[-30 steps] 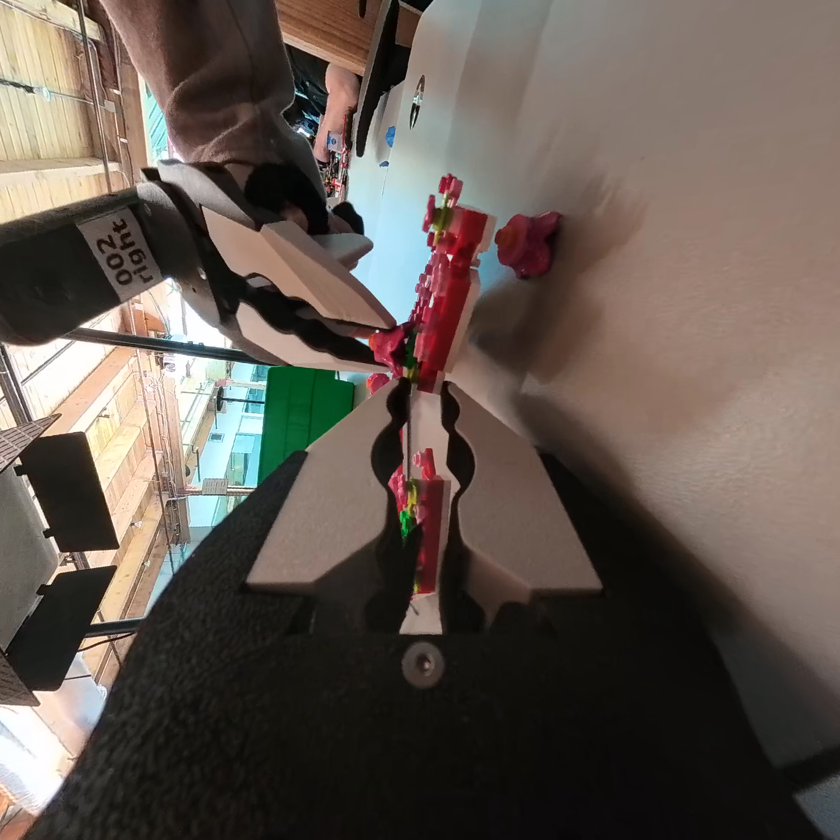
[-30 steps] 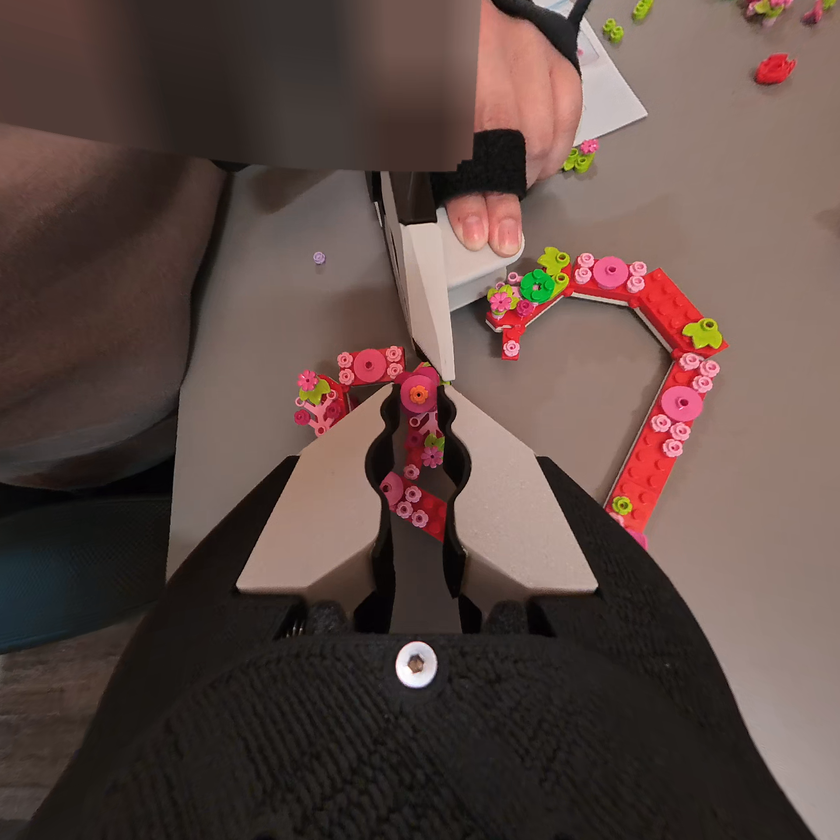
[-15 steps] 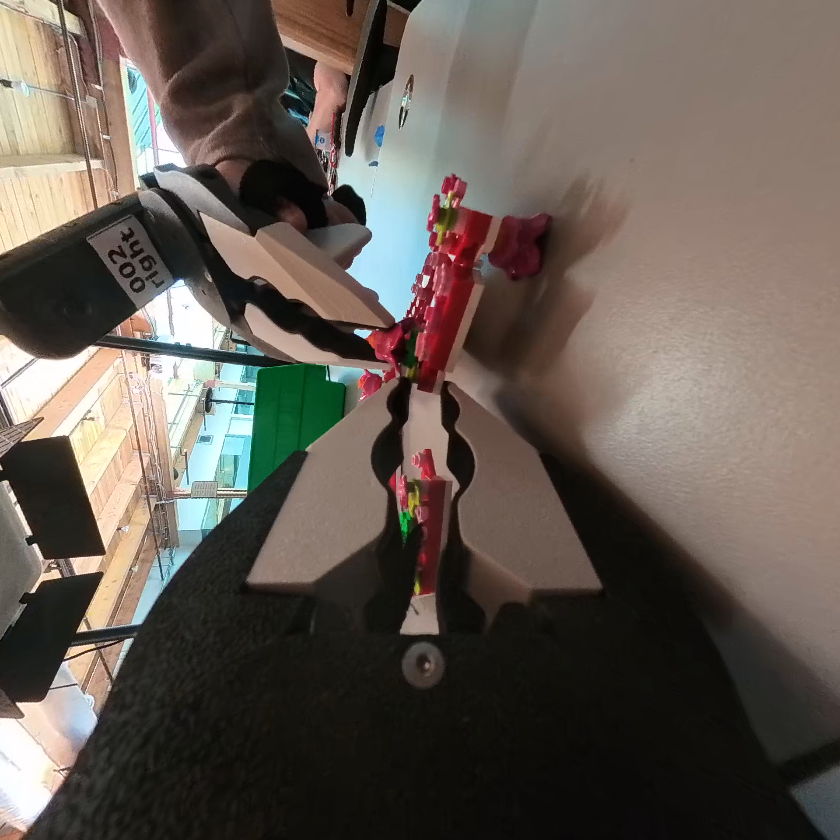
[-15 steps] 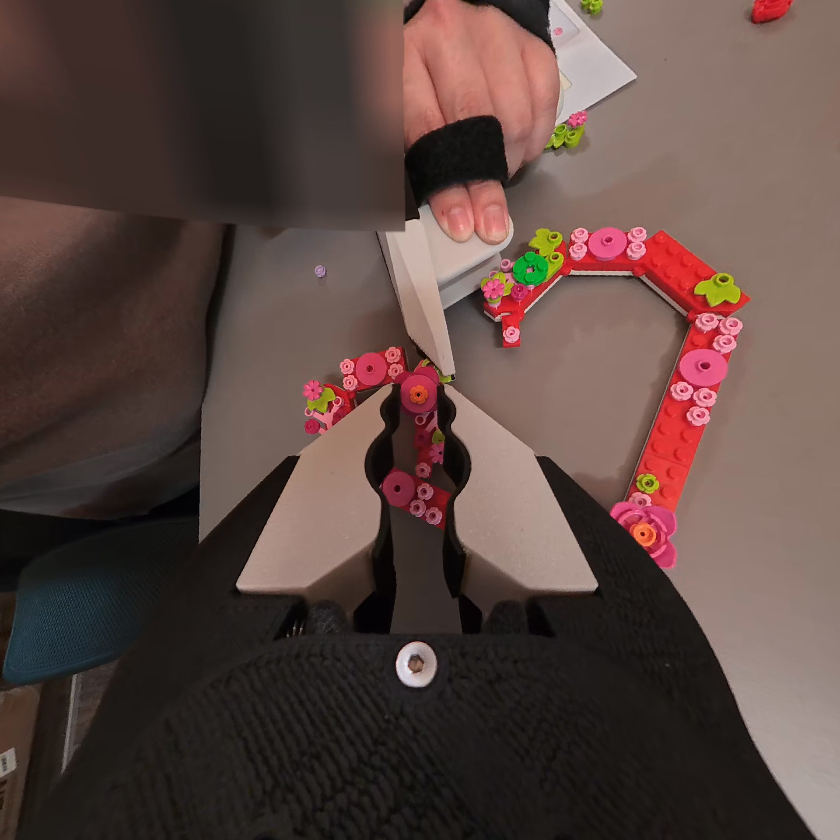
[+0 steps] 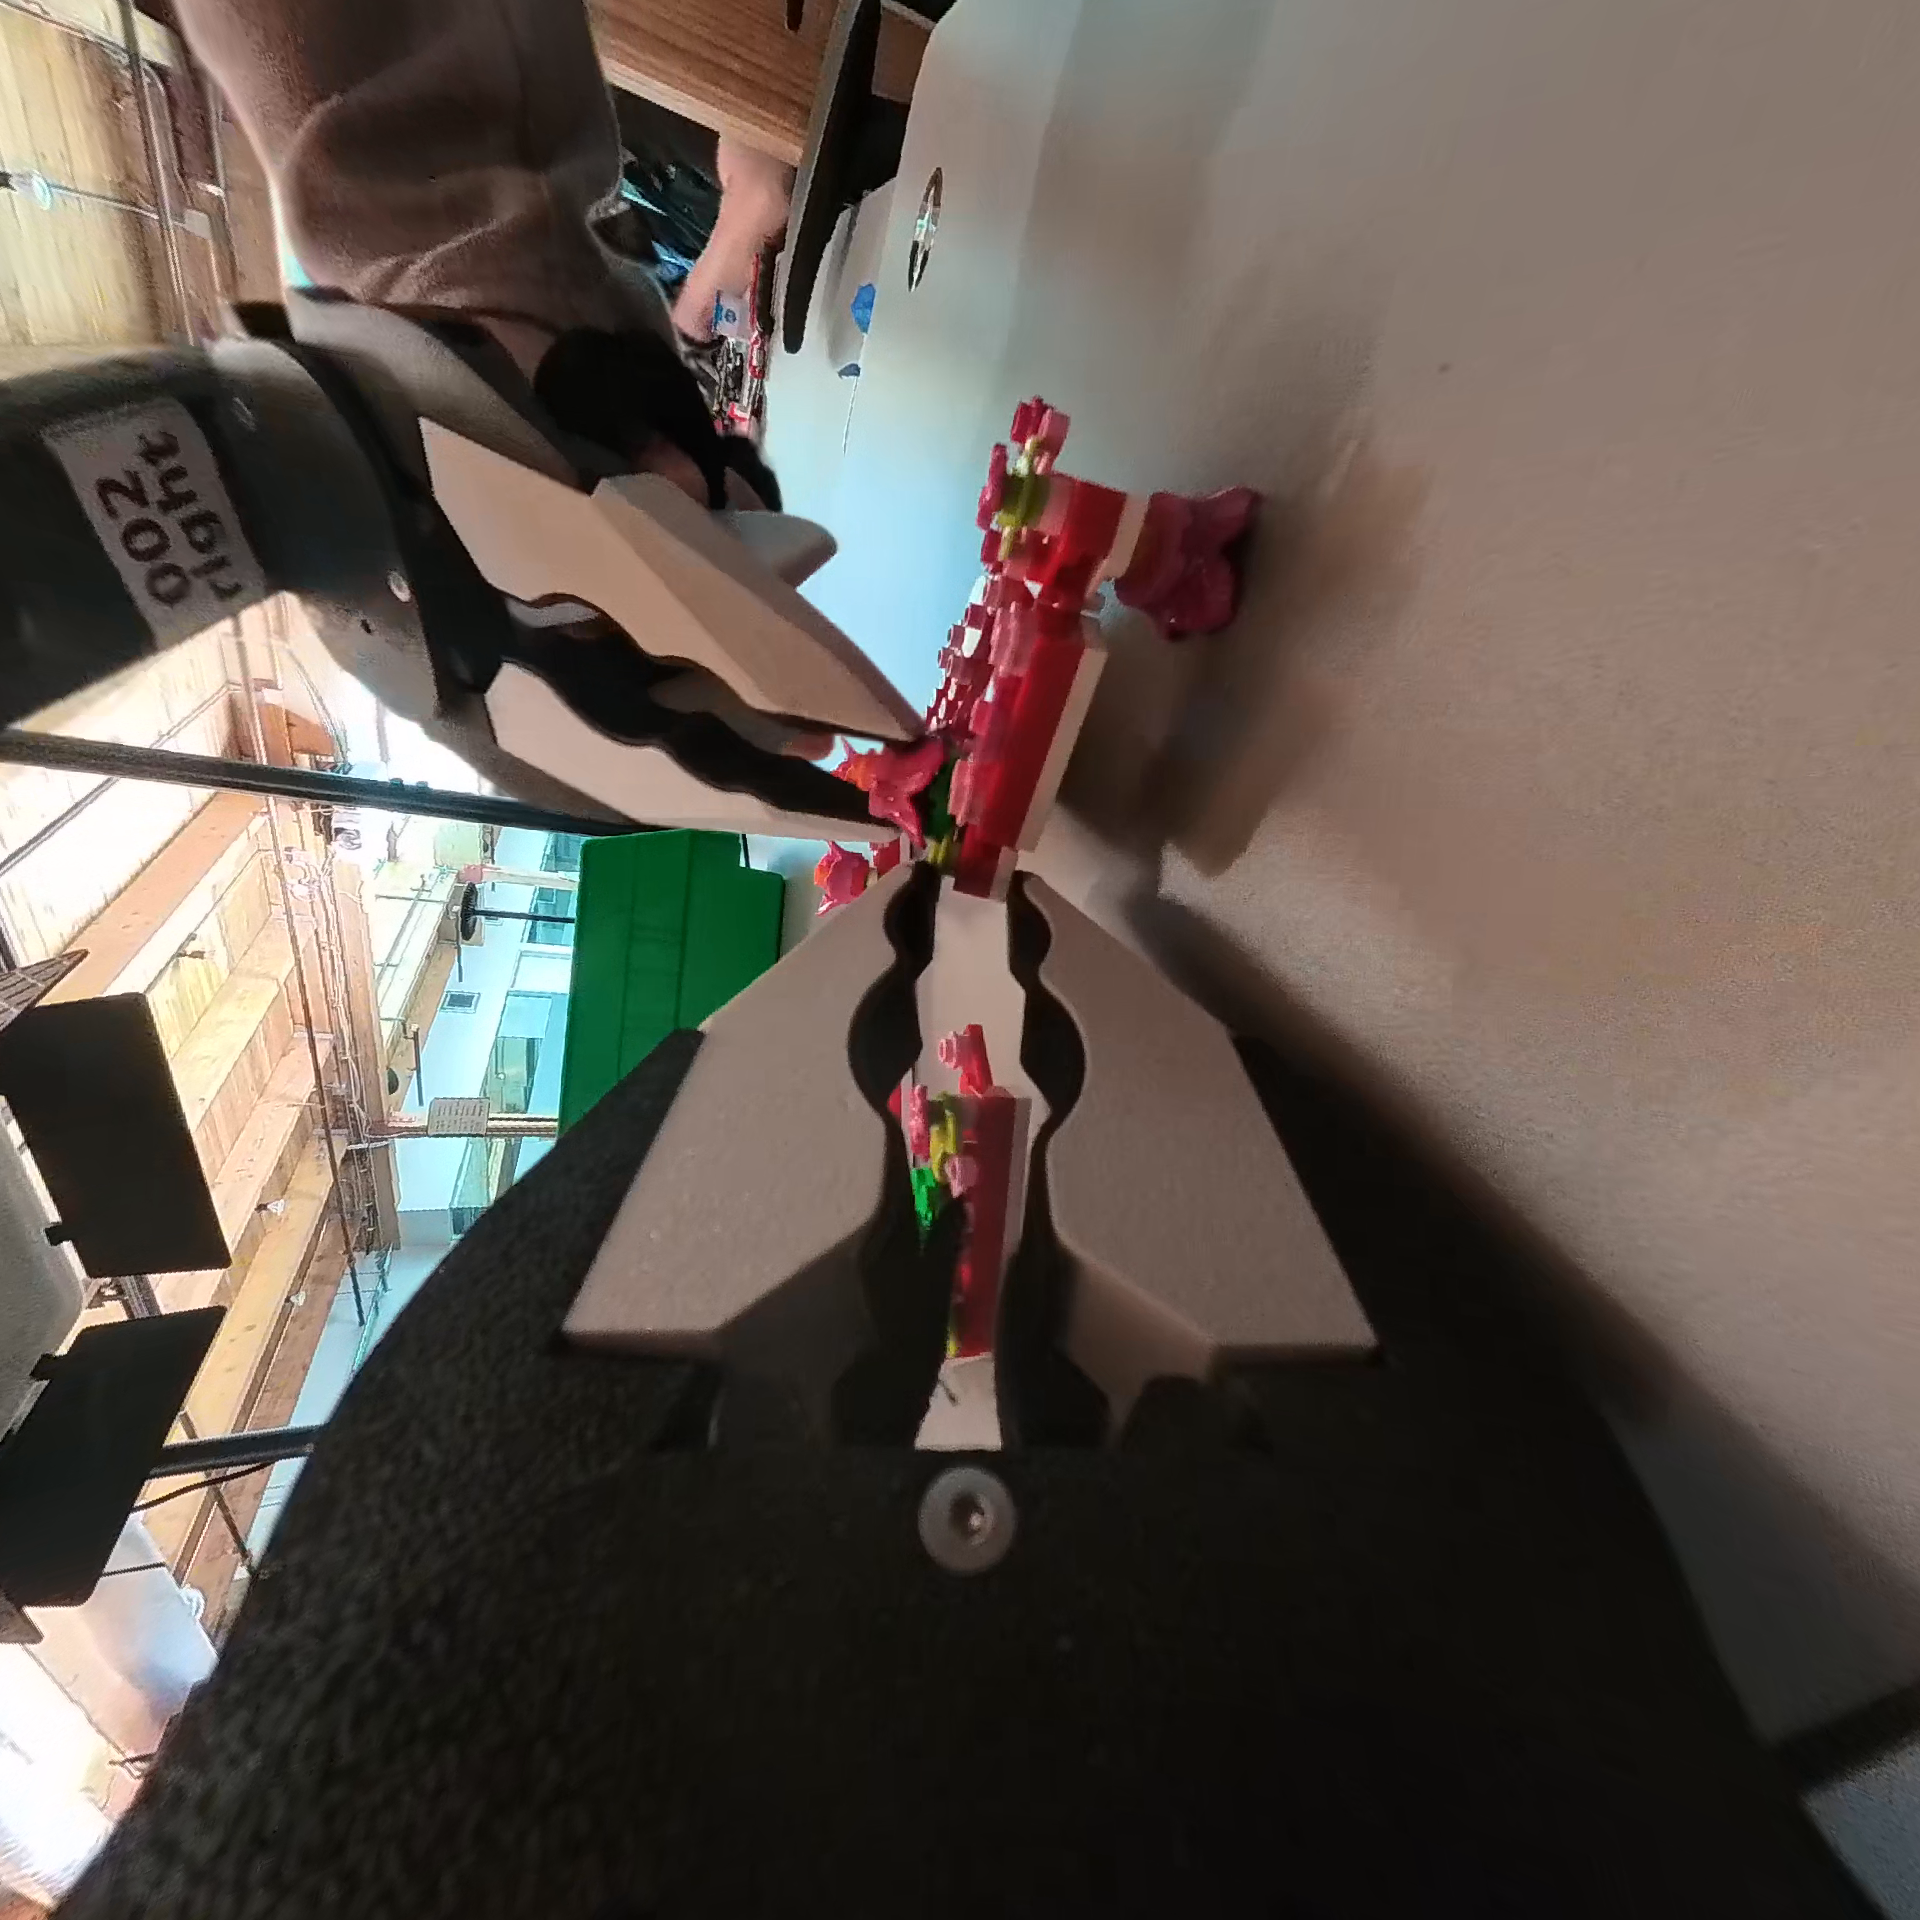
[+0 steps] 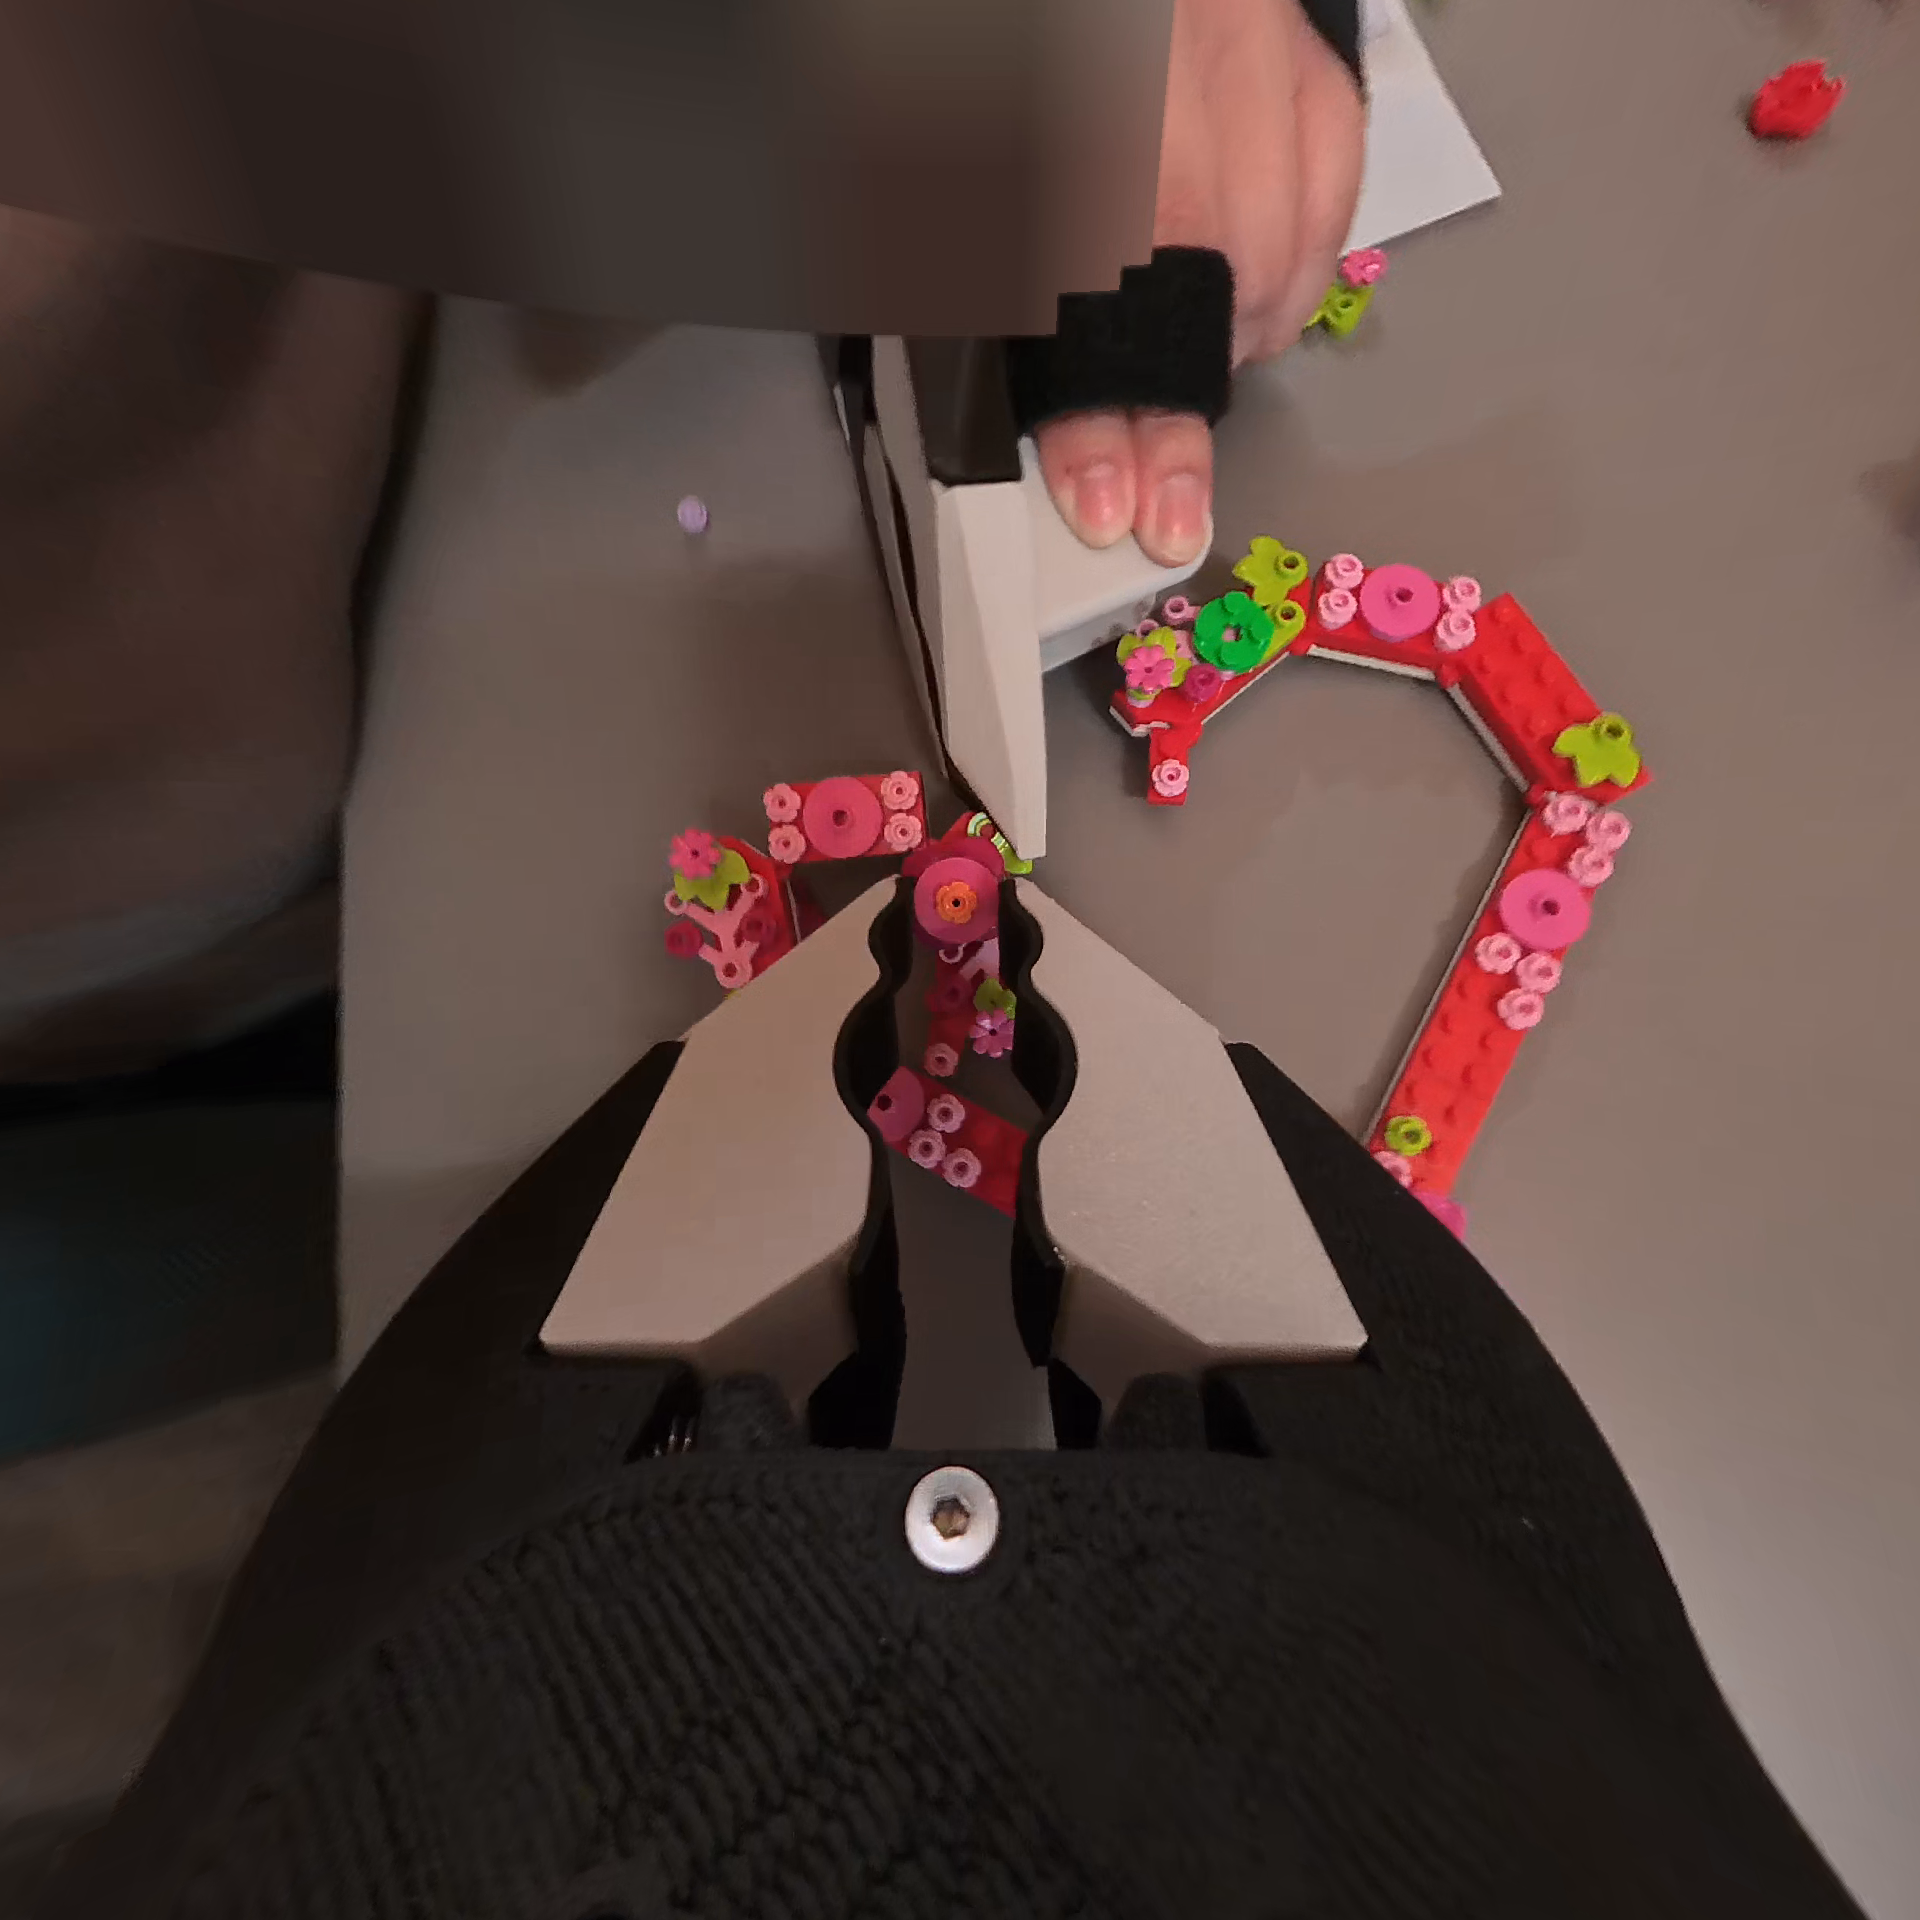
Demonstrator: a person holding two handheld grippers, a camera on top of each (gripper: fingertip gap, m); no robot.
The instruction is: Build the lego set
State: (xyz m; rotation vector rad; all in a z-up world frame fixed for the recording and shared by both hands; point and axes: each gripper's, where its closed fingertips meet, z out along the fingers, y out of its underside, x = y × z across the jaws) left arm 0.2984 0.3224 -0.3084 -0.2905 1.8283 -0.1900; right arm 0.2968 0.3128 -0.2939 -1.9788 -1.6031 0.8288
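Note:
My left gripper [image 5: 961,883] is shut on the edge of a red heart-frame section [image 5: 1029,717] studded with pink flowers, held on edge against the table. In the right wrist view this section [image 6: 842,819] runs under my right gripper [image 6: 956,894], and the left gripper [image 6: 997,821] comes in from above. My right gripper is shut on a magenta flower [image 6: 951,902] with an orange centre, set against the section's top. In the left wrist view the right gripper [image 5: 904,779] and the flower [image 5: 899,784] meet the section just ahead of my left fingertips.
The other half of the red heart frame [image 6: 1517,686] lies flat on the grey table [image 6: 1714,1039] to the right. A loose magenta flower [image 5: 1195,561] sits at its far end. A white paper [image 6: 1423,156], a red piece [image 6: 1792,99] and a lilac stud [image 6: 691,512] lie farther off. My two grippers' fingertips are within a few centimetres of each other. The lilac stud [image 6: 691,512] lies around 12 centimeters away from my left fingertips.
Both grippers keep their hold. The held section and flower have shifted slightly, and the section's far end now sits close to the loose magenta flower.

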